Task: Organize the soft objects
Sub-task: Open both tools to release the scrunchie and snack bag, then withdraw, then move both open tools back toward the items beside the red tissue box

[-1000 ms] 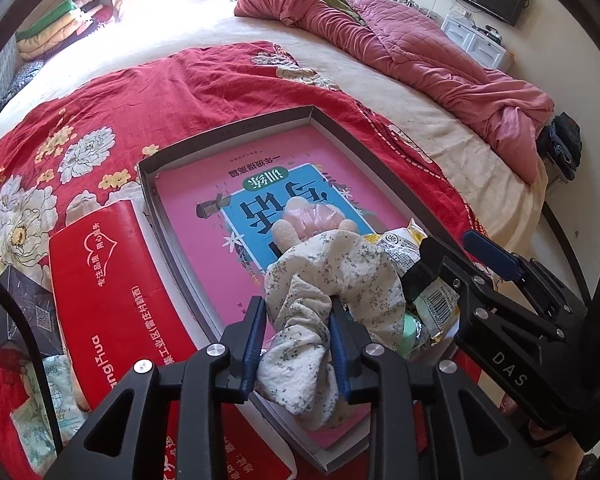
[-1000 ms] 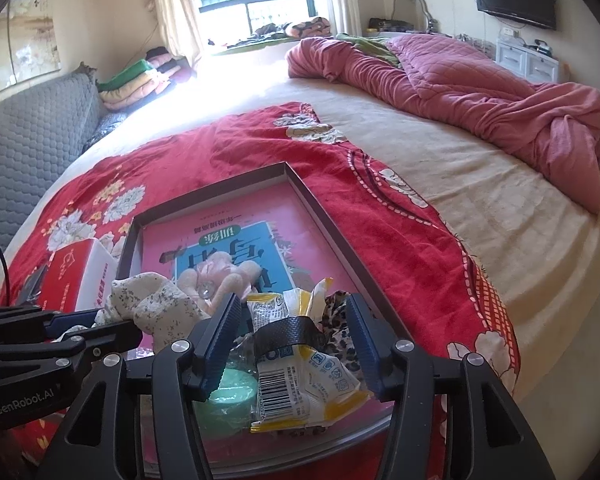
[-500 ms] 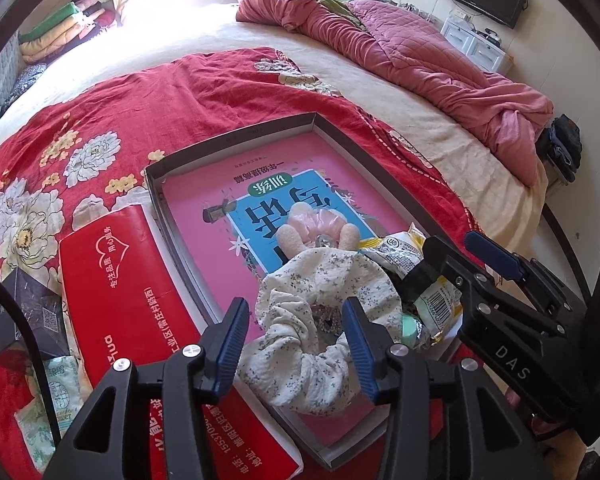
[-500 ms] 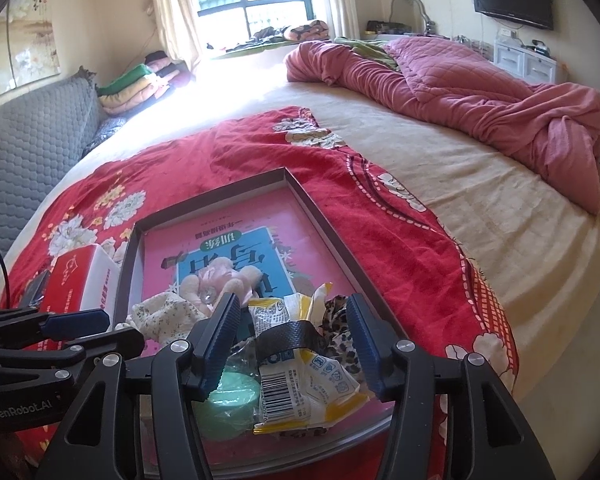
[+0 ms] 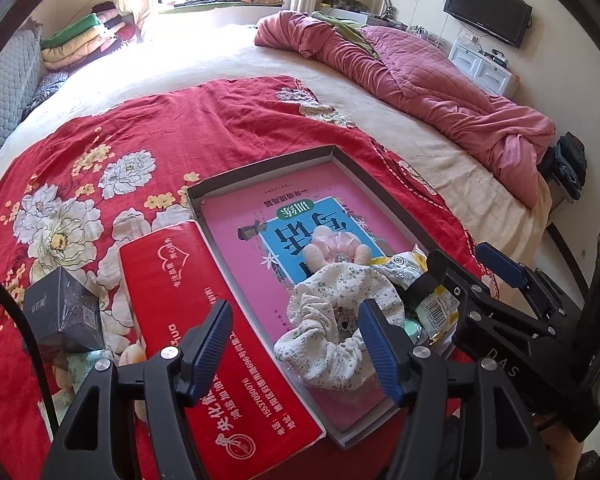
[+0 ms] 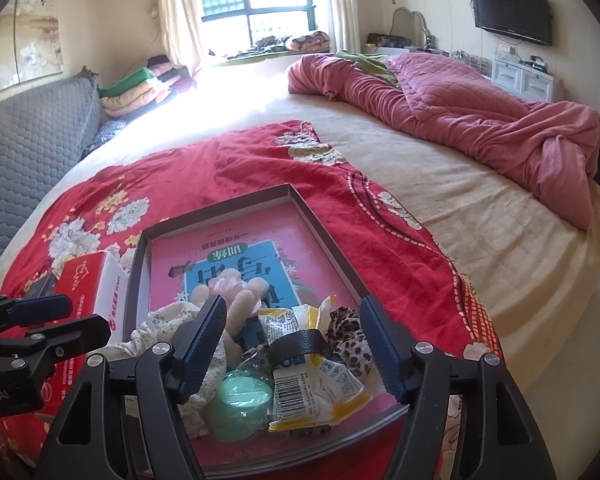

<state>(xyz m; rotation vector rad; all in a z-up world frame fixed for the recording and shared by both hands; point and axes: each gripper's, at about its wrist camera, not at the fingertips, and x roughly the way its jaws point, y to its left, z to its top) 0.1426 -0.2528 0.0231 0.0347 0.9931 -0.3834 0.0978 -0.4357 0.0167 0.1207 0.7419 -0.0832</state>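
Left gripper [image 5: 296, 346] just let go, jaws apart over the white floral fabric scrunchie [image 5: 342, 326] in the grey shallow box [image 5: 260, 168]. Right gripper [image 6: 292, 346] gapes nearer the crinkly yellow snack packet [image 6: 314, 380].

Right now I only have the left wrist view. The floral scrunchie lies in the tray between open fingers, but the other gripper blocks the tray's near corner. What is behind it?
Observer: A leopard-print scrunchie lies in the tray, just right of the yellow snack packet.
Operator: Is the right gripper clamping that packet?
Observer: No. The right gripper is open. Its jaws have just been opening, and the packet lies between them with neither pad pressing on it.
Operator: Anything on the packet?
Observer: A black band lies looped across its top.
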